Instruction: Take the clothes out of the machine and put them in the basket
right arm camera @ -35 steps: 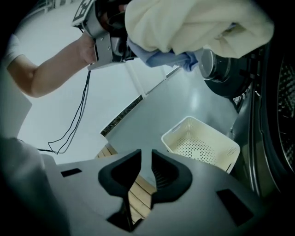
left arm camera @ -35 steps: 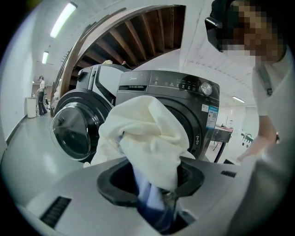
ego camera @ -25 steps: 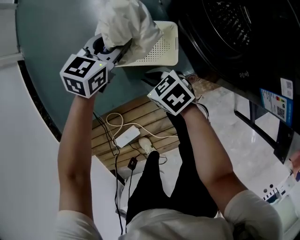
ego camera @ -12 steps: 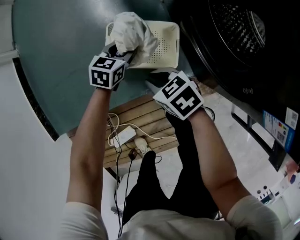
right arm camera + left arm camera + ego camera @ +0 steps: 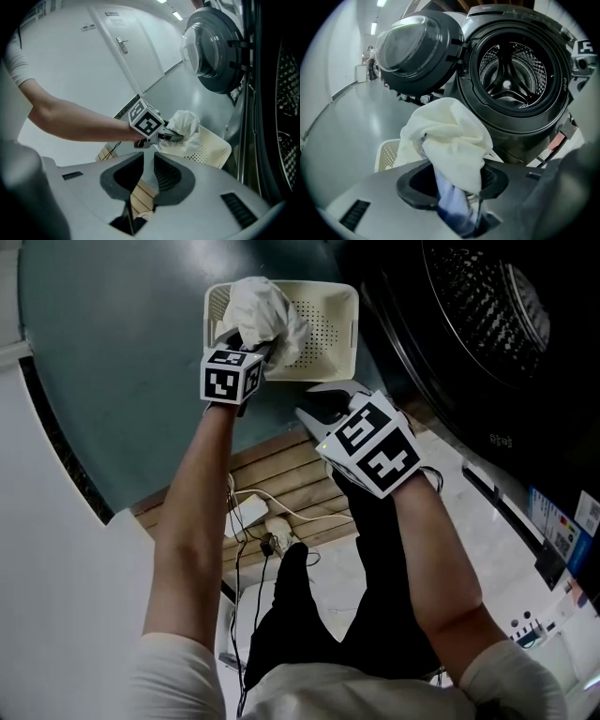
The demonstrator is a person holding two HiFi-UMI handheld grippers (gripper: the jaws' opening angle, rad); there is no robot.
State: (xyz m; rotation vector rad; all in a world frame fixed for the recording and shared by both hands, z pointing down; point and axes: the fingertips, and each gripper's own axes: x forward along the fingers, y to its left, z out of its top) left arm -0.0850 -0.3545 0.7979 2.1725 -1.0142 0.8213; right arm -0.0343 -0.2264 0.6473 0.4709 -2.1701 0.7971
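Observation:
A bunched white cloth (image 5: 264, 313) (image 5: 450, 136) (image 5: 185, 123) hangs over the left end of the cream perforated basket (image 5: 328, 334) (image 5: 386, 154) (image 5: 213, 146). My left gripper (image 5: 251, 343) (image 5: 457, 183) is shut on this cloth, its jaws having just eased apart a little with the fabric still pinched between them. My right gripper (image 5: 321, 407) (image 5: 149, 157) hovers near the basket's front edge, to the right of the left one. Its jaws leave only a narrow slit and hold nothing. The machine's dark drum (image 5: 487, 315) (image 5: 511, 70) stands open and looks empty.
The round machine door (image 5: 417, 51) (image 5: 211, 51) is swung wide open beside the basket. A wooden slatted pallet (image 5: 281, 470) with a power strip (image 5: 248, 512) and cables lies under my arms. A white wall runs along the left. My legs in black fill the lower middle.
The left gripper has come down with the cloth, from high above to just over the basket's left end. The right gripper has shifted slightly.

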